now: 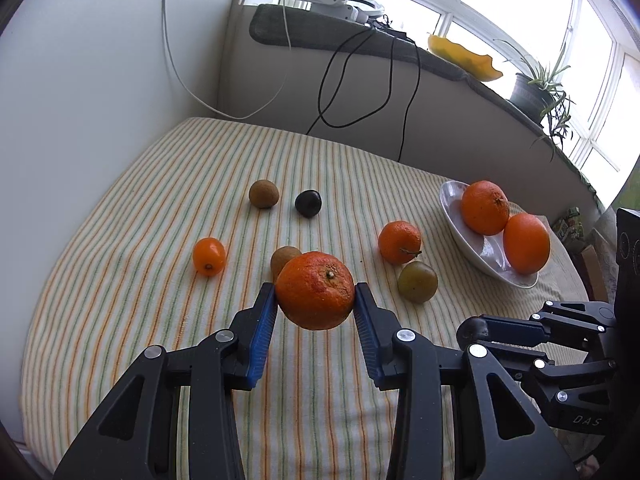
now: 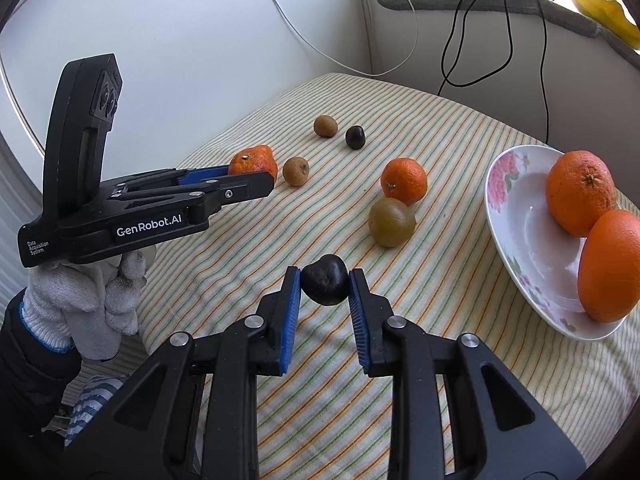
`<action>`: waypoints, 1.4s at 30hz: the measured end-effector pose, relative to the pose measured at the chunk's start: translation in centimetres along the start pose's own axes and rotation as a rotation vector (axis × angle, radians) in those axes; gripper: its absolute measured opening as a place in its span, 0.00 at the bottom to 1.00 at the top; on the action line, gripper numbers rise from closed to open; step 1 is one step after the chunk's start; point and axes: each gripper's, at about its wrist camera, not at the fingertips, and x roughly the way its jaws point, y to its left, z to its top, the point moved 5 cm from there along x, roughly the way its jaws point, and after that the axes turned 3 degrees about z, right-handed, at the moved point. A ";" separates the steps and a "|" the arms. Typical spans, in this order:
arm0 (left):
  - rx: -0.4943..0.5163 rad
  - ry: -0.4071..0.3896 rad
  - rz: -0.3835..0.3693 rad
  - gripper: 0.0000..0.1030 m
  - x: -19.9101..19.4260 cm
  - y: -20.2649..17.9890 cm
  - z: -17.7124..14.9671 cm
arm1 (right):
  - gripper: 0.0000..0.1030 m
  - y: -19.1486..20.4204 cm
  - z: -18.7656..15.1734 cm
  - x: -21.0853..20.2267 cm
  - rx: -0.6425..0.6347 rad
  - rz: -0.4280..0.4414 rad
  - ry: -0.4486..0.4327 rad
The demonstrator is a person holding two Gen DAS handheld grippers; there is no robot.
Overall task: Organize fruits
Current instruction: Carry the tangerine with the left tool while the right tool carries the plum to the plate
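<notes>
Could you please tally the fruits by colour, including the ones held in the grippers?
Orange: 5 (held orange, tangerine, small oval fruit, rear bowl orange, front bowl orange)
Brown: 2 (far brown fruit, near brown fruit)
Dark: 2 (loose dark fruit, held dark fruit)
Green: 1 (green fruit)
Total: 10

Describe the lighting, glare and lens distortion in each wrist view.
Left wrist view: the window is blown out white, fisheye bends the striped cloth, and the orange in the left gripper stays sharp. Right wrist view: soft daylight, faint sheen inside the bowl, dark corners, soft shadows under the right gripper holding the dark fruit.
</notes>
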 end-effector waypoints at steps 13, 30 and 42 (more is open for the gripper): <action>0.051 -0.017 -0.075 0.36 0.8 -4.7 1.7 | 0.25 -4.2 0.9 -4.3 0.073 -0.059 -0.079; 0.103 0.011 -0.177 0.36 4.0 -10.8 4.1 | 0.25 -8.4 1.3 -6.2 0.115 -0.136 -0.115; 0.146 0.047 -0.196 0.36 6.8 -13.0 5.1 | 0.25 -9.8 1.6 -5.4 0.106 -0.161 -0.100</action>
